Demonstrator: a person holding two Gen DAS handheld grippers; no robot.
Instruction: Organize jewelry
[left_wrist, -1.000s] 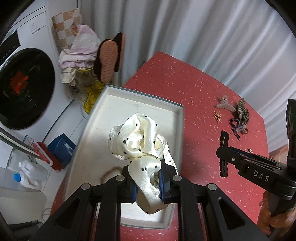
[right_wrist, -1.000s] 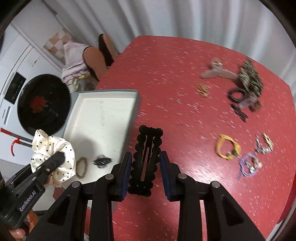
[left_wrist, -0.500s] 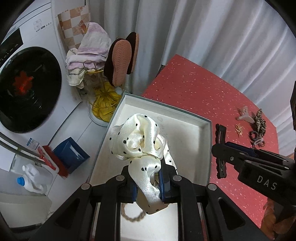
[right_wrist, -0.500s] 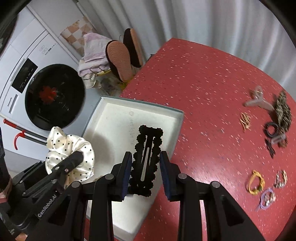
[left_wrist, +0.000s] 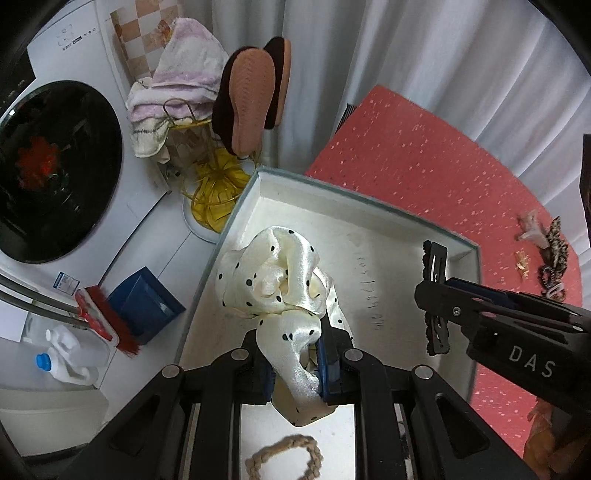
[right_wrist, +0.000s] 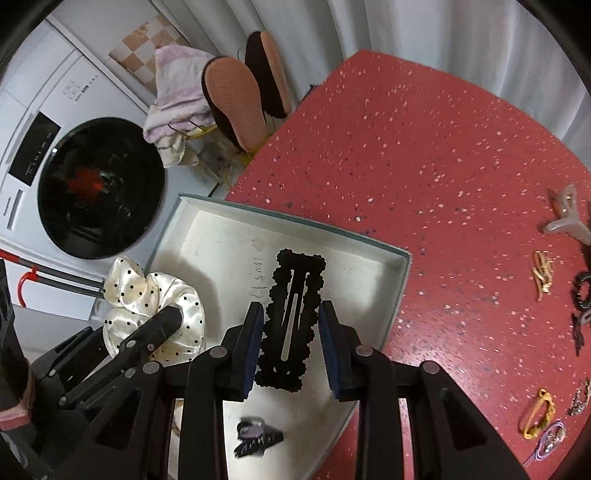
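Left wrist view.
- Left gripper (left_wrist: 295, 363): fingers closed tight on a cream scrunchie (left_wrist: 280, 288) with black dots; the bulk of the fabric bunches up above the fingertips, over the tray.
- Tray (left_wrist: 369, 201): shallow, white inside with a grey rim, set at the left edge of the red table (left_wrist: 424, 166).
- Braided hair tie (left_wrist: 284, 458): beige, lying on the tray floor below the left gripper.
- Right gripper (left_wrist: 436, 295): comes in from the right, over the tray, gripping a black hair clip (left_wrist: 436, 266) that stands upright between its fingers.
- Far right of the table: a clear claw clip (left_wrist: 532, 229), small gold pins (left_wrist: 522, 258), a leopard scrunchie (left_wrist: 556, 243).
- Off the table, left: washing machine (left_wrist: 51, 170), towels (left_wrist: 181, 74), slippers (left_wrist: 251, 103).

Right wrist view.
- Right gripper (right_wrist: 291, 343): fingers closed on the long sides of the black hair clip (right_wrist: 291, 317), scalloped edge, held lengthwise above the tray (right_wrist: 400, 280) interior.
- Left gripper (right_wrist: 166, 325): at lower left, clamped on the cream scrunchie (right_wrist: 147, 299), over the tray's left edge.
- Dark clip with a purple piece (right_wrist: 255, 437): lying on the tray floor near its front edge; blurred.
- Red table (right_wrist: 406, 147), right side: clear claw clip (right_wrist: 567, 218), gold pins (right_wrist: 543, 273), a yellow hair tie (right_wrist: 537, 415), a purple hair tie (right_wrist: 548, 441); other dark pieces at the edge cannot be made out.
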